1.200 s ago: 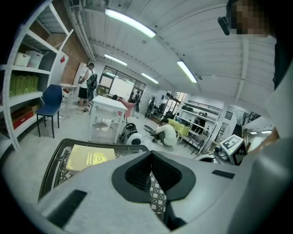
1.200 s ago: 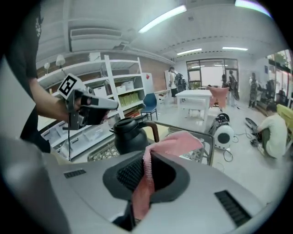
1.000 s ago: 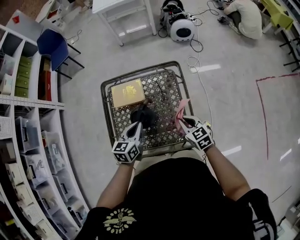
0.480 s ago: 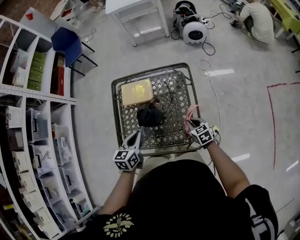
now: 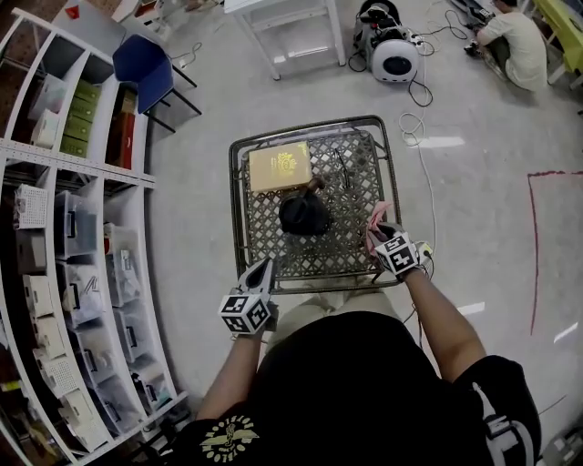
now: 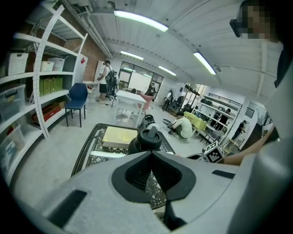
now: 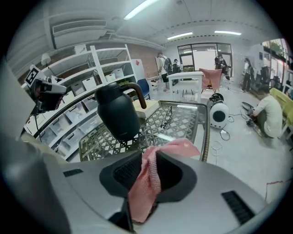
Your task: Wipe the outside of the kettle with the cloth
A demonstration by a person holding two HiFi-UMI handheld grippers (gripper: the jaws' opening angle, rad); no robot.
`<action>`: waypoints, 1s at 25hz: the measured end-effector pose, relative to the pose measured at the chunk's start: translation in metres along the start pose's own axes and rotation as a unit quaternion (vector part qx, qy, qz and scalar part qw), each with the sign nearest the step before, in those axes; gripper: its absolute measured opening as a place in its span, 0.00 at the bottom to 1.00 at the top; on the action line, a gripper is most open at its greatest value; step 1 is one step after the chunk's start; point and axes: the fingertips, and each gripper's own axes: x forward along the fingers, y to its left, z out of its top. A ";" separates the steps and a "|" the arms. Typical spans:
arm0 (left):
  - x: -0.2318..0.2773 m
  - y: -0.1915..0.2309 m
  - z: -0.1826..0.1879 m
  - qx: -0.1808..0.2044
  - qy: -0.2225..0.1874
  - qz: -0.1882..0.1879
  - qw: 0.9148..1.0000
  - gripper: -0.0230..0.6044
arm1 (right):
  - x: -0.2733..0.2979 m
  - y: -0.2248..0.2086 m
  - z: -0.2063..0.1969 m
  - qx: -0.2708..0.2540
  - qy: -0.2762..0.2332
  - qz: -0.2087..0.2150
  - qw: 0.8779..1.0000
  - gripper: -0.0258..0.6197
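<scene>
A black kettle [image 5: 305, 215] with a brown handle stands upright in the middle of the metal lattice table [image 5: 239, 218]. My left gripper [image 5: 267, 265] hangs at the table's near edge, apart from the kettle [image 6: 149, 139], its jaws shut and empty. My right gripper [image 5: 376, 236] is low at the table's near right corner. A pink cloth [image 7: 151, 183] runs between its jaws, which have just been opening and stand slightly apart around it. The cloth's top flops over the fingertips. In the right gripper view the kettle [image 7: 116, 114] is ahead on the left.
A flat yellow box [image 5: 280, 167] and a thin dark cable [image 5: 342, 168] lie on the far part of the table. Shelving [image 5: 55, 209] lines the left. A blue chair [image 5: 146, 68], a white table [image 5: 291, 27], a round white machine [image 5: 396, 59] and a seated person [image 5: 515, 41] are beyond.
My left gripper has drawn back from the kettle to the table's near edge. My right gripper has sunk with the cloth to the table's right corner, and its jaws have parted a little.
</scene>
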 end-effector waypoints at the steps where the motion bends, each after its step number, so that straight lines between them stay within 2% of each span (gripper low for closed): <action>1: -0.001 0.002 -0.002 -0.001 0.001 -0.004 1.000 0.04 | 0.000 0.002 -0.002 0.002 0.002 -0.004 1.000 0.16; 7: -0.011 0.015 -0.007 0.005 -0.002 -0.037 0.999 0.05 | -0.013 0.016 -0.005 0.011 -0.001 -0.043 0.999 0.23; 14: -0.033 0.045 -0.009 0.003 -0.018 -0.058 0.998 0.05 | -0.052 0.051 0.009 0.035 -0.053 -0.097 0.993 0.23; 21: -0.064 0.047 0.033 0.088 -0.072 -0.070 0.991 0.04 | -0.095 0.101 0.049 0.051 -0.130 -0.132 0.981 0.23; 25: -0.079 0.057 0.045 0.104 -0.097 -0.079 0.987 0.05 | -0.097 0.123 0.059 0.038 -0.145 -0.147 0.978 0.23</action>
